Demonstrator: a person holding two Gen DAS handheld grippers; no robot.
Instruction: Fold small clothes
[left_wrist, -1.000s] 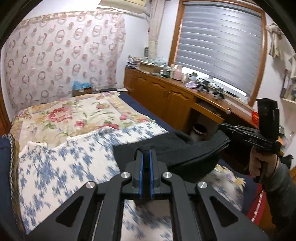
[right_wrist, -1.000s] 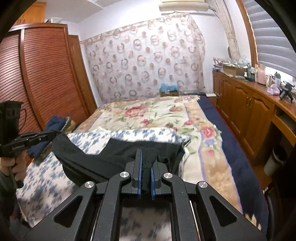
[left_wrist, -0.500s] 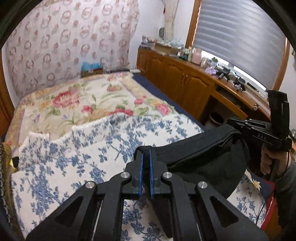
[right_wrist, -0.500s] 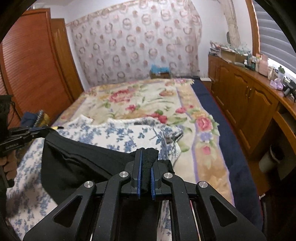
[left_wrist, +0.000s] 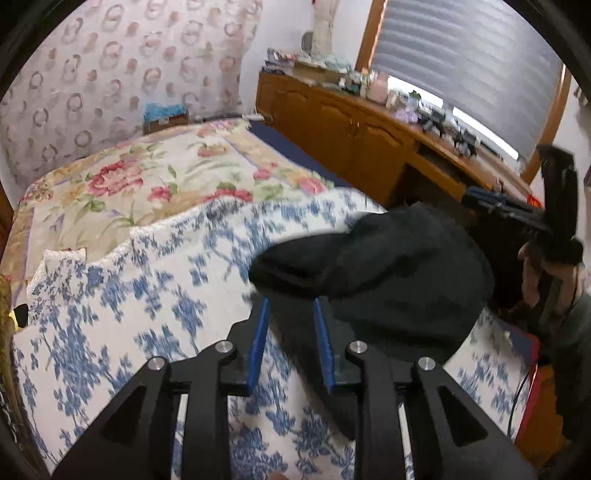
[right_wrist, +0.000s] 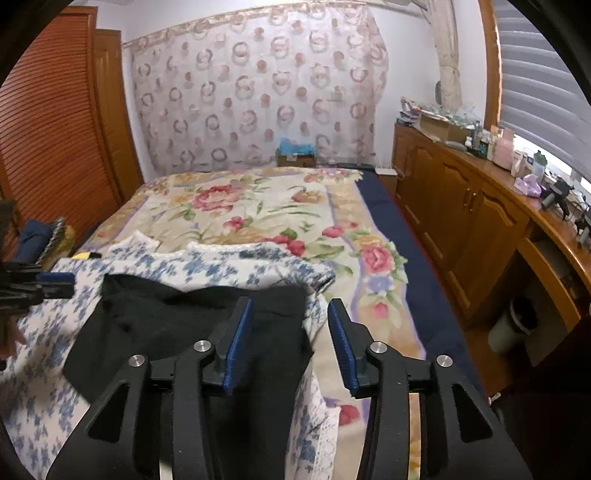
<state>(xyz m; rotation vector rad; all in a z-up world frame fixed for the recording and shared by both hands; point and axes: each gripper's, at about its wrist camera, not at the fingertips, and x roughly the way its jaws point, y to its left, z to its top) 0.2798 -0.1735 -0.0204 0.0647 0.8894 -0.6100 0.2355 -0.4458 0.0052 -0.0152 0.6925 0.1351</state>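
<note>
I see the black garment lying on the blue-flowered blanket on the bed — both jaws are opening, left hand-held gripper and right hand-held gripper each at one end, gripping nothing.

We've got both black two-finger grippers with blue pads angled down right now. The left gripper has its jaws opening, pads a modest gap apart and pressing on nothing. The right gripper is opening too, spread noticeably wider, nothing pinched. In the left wrist view our right hand wraps its gripper's handle, grey sleeve below it. Our left hand barely shows at the right view's edge.
</note>
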